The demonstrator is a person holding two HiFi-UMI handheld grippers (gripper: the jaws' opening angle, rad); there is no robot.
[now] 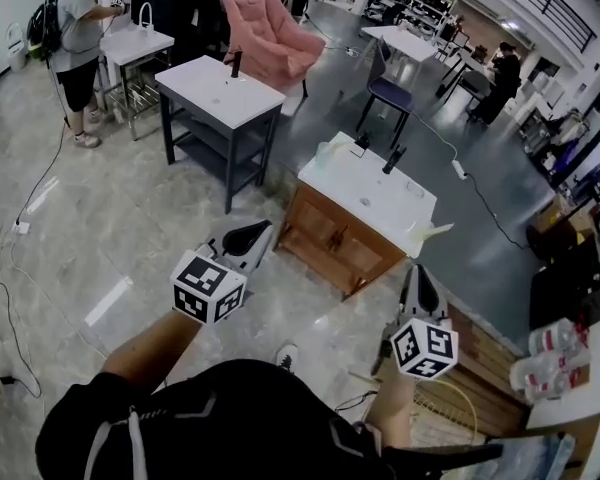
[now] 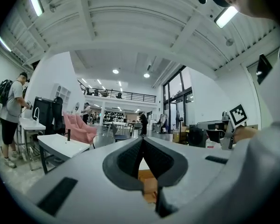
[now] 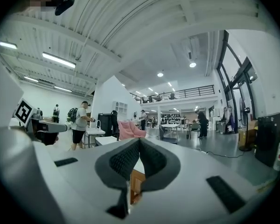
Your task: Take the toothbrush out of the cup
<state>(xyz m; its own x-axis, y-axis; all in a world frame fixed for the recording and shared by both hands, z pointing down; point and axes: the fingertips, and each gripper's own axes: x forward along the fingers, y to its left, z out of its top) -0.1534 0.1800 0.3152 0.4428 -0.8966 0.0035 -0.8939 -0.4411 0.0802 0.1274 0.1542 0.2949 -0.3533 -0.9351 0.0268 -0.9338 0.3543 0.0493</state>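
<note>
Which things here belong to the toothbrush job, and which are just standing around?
Job: left gripper and right gripper, both shut and empty; probably the wooden vanity ahead. No cup or toothbrush can be made out.
Standing around: grey table, pink armchair, purple chair.

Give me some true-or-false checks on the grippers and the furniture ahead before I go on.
1. The left gripper is shut with nothing between its jaws. True.
2. The right gripper stands wide open. False: it is shut and empty.
3. The wooden cabinet has a white top. True.
4. The armchair is blue. False: it is pink.
5. Both grippers rest on the white top. False: they are short of it, over the floor.
</note>
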